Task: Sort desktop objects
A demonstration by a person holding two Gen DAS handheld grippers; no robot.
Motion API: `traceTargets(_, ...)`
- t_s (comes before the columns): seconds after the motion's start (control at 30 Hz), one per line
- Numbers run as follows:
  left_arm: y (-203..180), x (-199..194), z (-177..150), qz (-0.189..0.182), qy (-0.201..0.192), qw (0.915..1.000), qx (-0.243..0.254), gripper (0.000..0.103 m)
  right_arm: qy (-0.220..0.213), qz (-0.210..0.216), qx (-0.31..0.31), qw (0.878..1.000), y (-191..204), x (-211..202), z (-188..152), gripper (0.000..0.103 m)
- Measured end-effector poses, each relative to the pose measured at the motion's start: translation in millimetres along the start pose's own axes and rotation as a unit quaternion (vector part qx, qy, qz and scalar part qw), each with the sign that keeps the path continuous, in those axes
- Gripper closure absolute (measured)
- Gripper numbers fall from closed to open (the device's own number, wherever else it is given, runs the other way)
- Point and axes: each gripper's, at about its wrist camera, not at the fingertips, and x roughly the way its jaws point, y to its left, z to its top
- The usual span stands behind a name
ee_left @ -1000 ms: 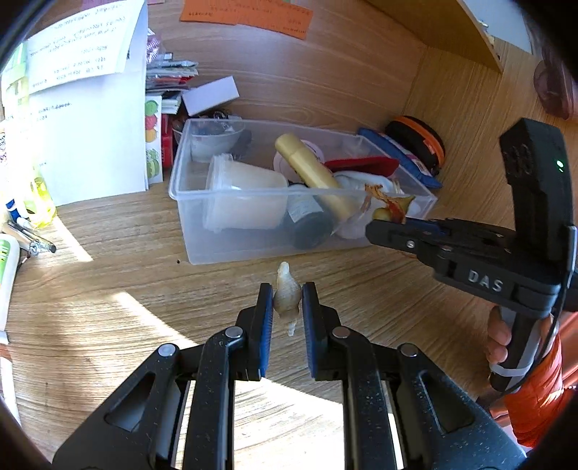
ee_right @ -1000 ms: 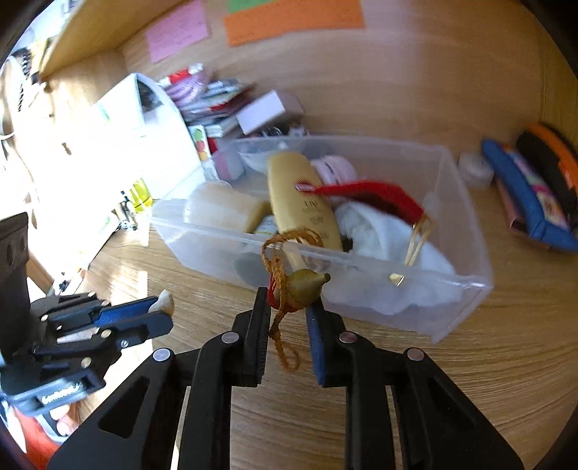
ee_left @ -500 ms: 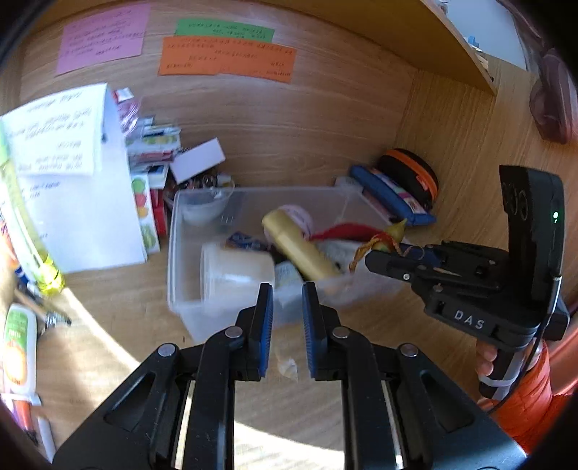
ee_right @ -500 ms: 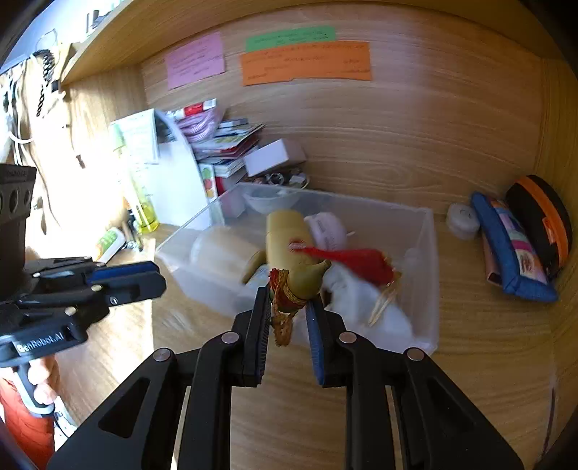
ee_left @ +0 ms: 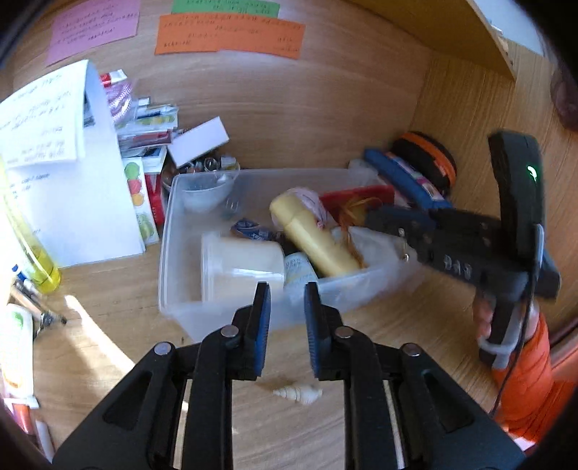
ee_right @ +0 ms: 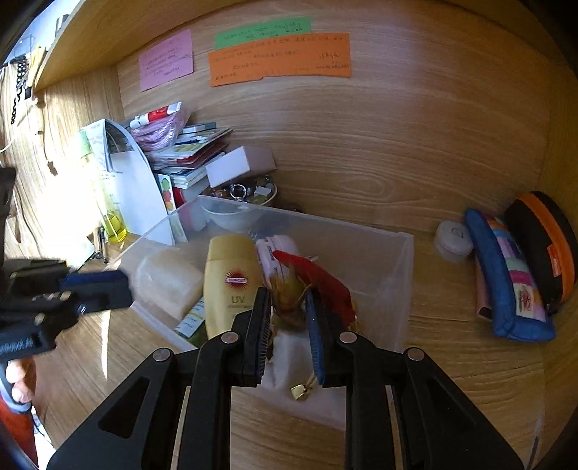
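I see a wooden desk (ee_left: 108, 311) in an alcove, its grain light brown. A wooden back wall (ee_right: 397, 144) carries pink (ee_right: 166, 65), green (ee_right: 262, 32) and orange notes (ee_right: 280, 59). A shelf (ee_right: 90, 39) runs overhead. Sunlight falls in bright patches across the desk at the left.

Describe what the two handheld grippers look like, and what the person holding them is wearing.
Both are matte black plastic. The left gripper and right gripper have two flat fingers lined with blue pads and silver pivot rivets. The right one's upright black housing carries a lit green indicator, with a thin black cable beside its handle. The person wears an orange sleeve.
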Motion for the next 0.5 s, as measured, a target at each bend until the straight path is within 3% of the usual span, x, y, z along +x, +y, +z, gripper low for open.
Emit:
traceTargets(0.03,-1.3,-0.3,-2.9,0.002,0.006,1.0,0.002,0.068,0.003,0.004,0.006,1.0,-3.2,2.5,-1.4,0.085)
traceTargets(0.17,-7.9,0.1,-21.0,0.015,0.024,0.9995,0.012,0.064,0.008,0.006,0.016,1.0,-9.1,3.6,-3.5,0.084)
traceTargets(0.23,-10.2,1.9,-29.4,0.018,0.032,0.9993,0.012,0.061,-0.005,0.003,0.016,1.0,-8.8,-2.2,-3.0,0.078)
traceTargets(0.3,-13.0,5.4,-40.6,0.016,0.046,0.9987,0.011,0.061,-0.024,-0.005,0.012,1.0,-7.0,-9.6,-2.9,0.057)
traceTargets(0.37,-15.4,12.2,-46.5,0.023,0.058,0.998,0.011,0.061,-0.04,-0.013,0.012,0.999,-5.7,-15.7,-2.9,0.048)
traceTargets(0.5,-17.1,21.3,-57.7,0.027,0.079,0.9965,0.006,0.061,-0.044,-0.007,0.014,0.999,-7.6,-18.4,-2.4,0.045)
